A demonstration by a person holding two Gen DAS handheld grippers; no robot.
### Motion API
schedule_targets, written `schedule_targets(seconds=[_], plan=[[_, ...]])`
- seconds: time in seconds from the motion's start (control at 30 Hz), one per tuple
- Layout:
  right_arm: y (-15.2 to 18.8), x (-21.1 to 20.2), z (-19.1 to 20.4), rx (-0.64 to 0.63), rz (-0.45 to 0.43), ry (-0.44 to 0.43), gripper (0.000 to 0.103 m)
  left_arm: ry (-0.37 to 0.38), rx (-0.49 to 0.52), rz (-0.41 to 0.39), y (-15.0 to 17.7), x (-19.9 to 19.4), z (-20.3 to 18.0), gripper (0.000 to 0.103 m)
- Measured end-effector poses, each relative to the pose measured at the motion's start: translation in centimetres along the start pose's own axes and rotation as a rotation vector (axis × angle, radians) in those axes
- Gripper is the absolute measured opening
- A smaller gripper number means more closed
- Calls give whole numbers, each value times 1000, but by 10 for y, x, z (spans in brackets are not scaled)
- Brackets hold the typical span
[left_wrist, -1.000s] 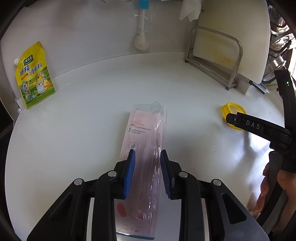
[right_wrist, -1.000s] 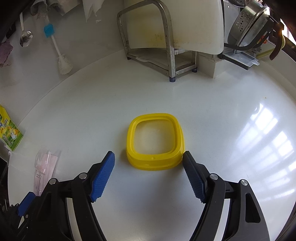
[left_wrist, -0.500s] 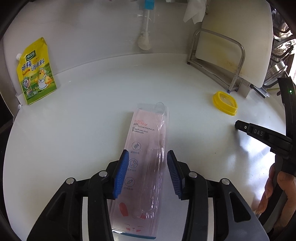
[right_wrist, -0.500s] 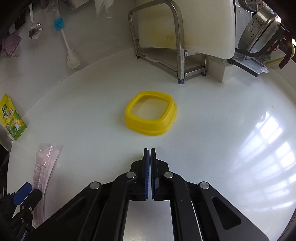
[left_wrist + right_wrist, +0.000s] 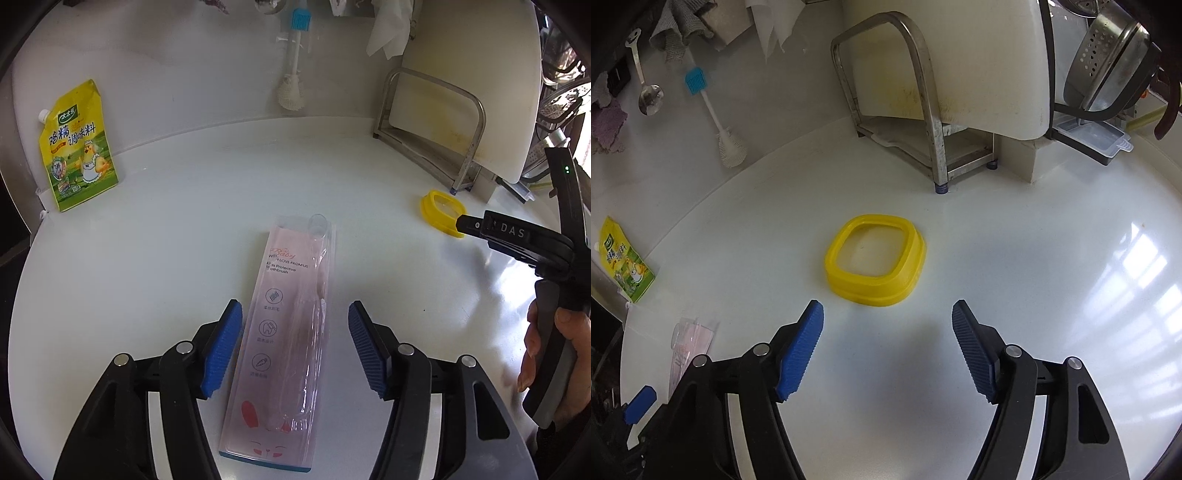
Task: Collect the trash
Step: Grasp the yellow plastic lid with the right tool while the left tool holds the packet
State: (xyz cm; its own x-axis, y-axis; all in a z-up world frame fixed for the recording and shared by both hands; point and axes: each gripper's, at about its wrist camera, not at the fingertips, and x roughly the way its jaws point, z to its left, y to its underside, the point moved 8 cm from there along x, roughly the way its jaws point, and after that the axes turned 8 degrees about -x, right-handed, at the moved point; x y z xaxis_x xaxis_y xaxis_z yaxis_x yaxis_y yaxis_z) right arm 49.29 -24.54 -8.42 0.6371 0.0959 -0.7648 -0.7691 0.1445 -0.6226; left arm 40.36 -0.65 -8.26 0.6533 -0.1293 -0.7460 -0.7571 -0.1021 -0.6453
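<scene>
White countertop (image 5: 155, 258) fills both views. At lower centre of the left view, the left gripper (image 5: 293, 345) has its fingers spread wide around the pink toothbrush package (image 5: 286, 325), not touching it. The right gripper (image 5: 888, 350) also gapes, just below the yellow ring (image 5: 875, 271) at frame centre.

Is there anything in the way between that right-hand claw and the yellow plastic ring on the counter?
Nothing visible: bare white counter lies between the open right gripper and the yellow plastic ring just ahead.
</scene>
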Motion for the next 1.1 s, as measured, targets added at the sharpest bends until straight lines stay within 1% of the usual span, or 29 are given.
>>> schedule_targets(seconds=[0.07,0.13,0.17,0.23,0.3,0.4,0.57,0.73,0.77,0.83,0.97,1.1], plan=[[-6,3,4,20,-10,6,73,1,-6,5,0,1,1,60],[-10,7,9,16,-12,20,73,3,-19,9,-1,0,4,65],[-12,10,11,9,-10,36,74,7,-30,7,-2,-1,5,69],[-14,15,14,2,-2,57,74,8,-49,-14,-5,-6,8,74],[-15,22,14,13,16,69,74,2,-58,-39,-9,-11,10,81],[-15,31,15,43,41,62,74,2,-73,-53,-12,-14,12,85],[-17,39,20,51,42,121,77,1,-101,-45,-14,-13,17,85],[-17,47,29,-46,52,198,78,-5,-108,-45,-16,-13,20,85],[-16,48,32,-64,53,202,76,-6,-106,-43,-16,-12,20,85],[-16,46,34,-88,47,192,66,-8,-105,-40,-15,-13,20,87],[-11,42,32,-108,43,168,65,-2,-109,-35,-15,-11,21,88],[-5,36,25,-92,40,131,65,1,-107,-24,-14,-8,20,88]])
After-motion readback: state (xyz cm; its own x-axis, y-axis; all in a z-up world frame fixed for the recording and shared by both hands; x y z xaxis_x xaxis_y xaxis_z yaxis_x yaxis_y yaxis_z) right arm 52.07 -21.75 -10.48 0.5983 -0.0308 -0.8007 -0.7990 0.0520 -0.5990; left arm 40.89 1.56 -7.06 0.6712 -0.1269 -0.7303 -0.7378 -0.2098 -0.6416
